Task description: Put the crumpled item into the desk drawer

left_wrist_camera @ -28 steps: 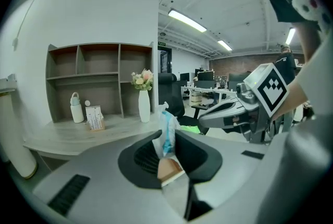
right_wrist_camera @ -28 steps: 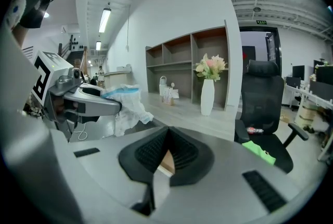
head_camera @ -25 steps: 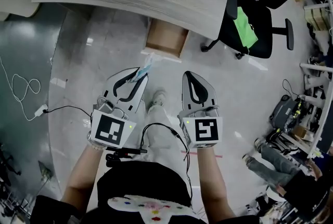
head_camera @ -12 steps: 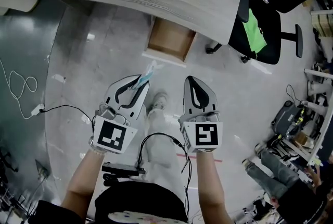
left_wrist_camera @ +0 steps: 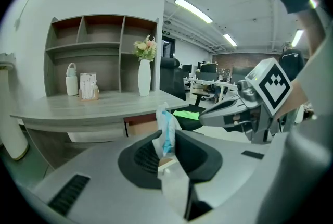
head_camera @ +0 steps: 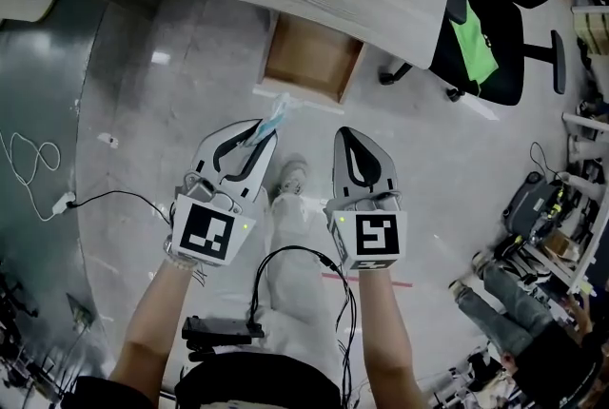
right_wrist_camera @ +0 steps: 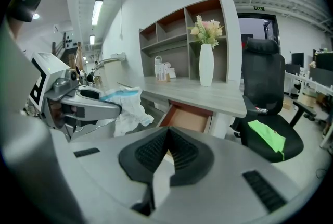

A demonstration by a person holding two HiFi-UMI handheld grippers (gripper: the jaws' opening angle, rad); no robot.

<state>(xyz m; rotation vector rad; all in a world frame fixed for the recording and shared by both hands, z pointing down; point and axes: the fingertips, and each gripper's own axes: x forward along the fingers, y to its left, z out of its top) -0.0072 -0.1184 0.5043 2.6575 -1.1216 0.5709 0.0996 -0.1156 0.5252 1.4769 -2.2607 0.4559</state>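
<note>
Our left gripper [head_camera: 258,127] still pinches the crumpled item [head_camera: 274,113]; our right gripper [head_camera: 345,133] stays clenched, empty; the drawer [head_camera: 309,55] ahead has neared.

No word, brand or number can be read anywhere. A black-and-white square pattern, not lettering, is carried by the left marker cube [head_camera: 206,234] of the left gripper [head_camera: 266,125], and another by the right marker cube [head_camera: 367,239] of the right gripper [head_camera: 345,133]. A small green ceiling sign [right_wrist_camera: 255,8] is seen, but its print is too small to be read. Print on the small pale box [left_wrist_camera: 88,86] standing on the grey wood-grain desk [left_wrist_camera: 104,104] is blurred.
</note>
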